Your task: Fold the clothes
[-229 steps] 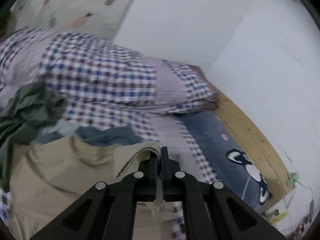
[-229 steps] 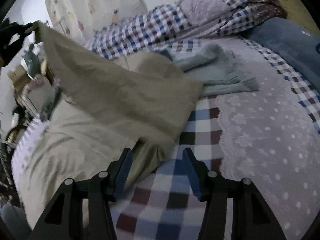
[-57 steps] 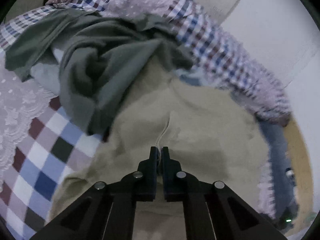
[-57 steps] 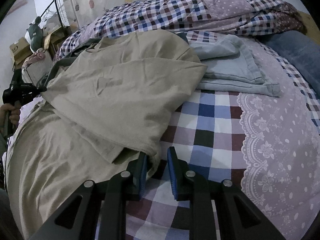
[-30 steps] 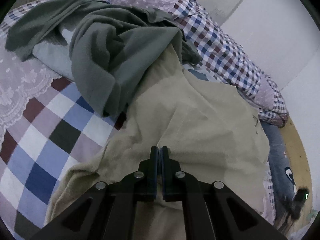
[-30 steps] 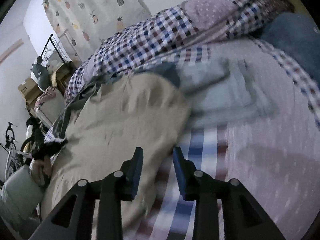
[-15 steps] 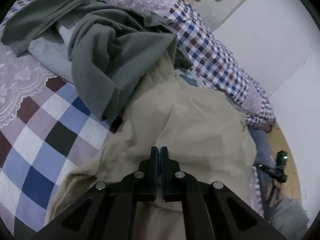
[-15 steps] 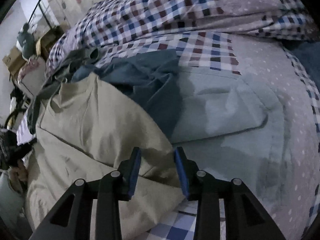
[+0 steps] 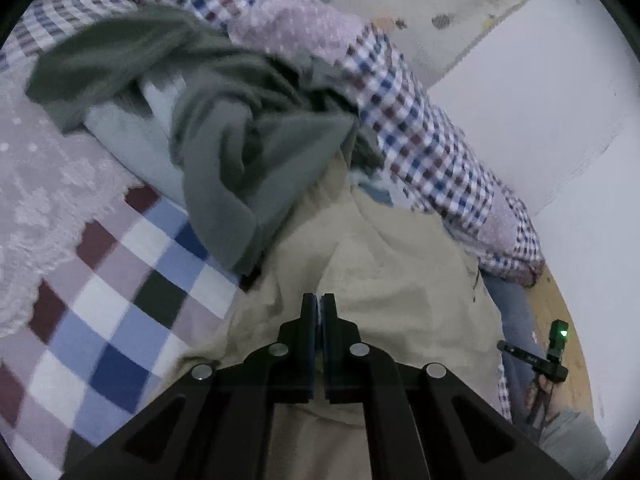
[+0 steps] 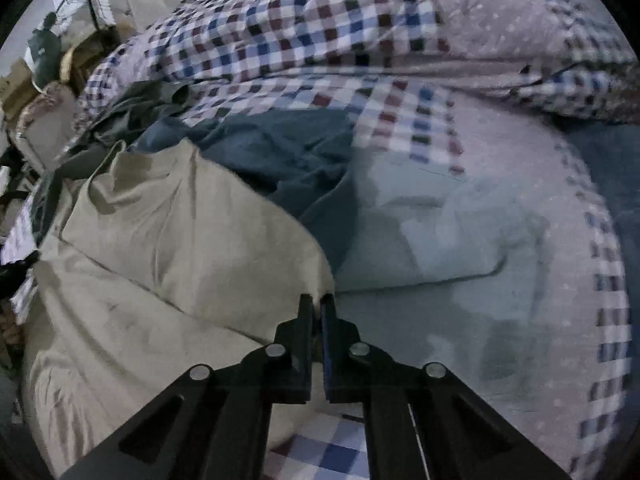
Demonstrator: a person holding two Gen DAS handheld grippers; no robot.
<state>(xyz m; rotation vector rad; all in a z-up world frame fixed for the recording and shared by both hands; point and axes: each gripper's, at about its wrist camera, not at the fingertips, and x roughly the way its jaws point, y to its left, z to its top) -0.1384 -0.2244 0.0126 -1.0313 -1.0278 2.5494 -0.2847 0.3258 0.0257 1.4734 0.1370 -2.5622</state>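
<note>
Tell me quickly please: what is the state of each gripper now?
Left gripper: closed, pinching the beige garment.
Right gripper: closed on the beige garment's edge.

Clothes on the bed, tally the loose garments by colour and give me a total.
Beige cotton garment: 1
Dark green crumpled garment: 1
Dark teal-blue crumpled garment: 1
Pale grey-blue folded garment: 1
Total: 4
Both claws, left and right, are shut on the beige one.

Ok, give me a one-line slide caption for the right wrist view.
Right gripper shut on the corner of a beige garment, beside a folded pale blue garment on the checked bedspread.
</note>
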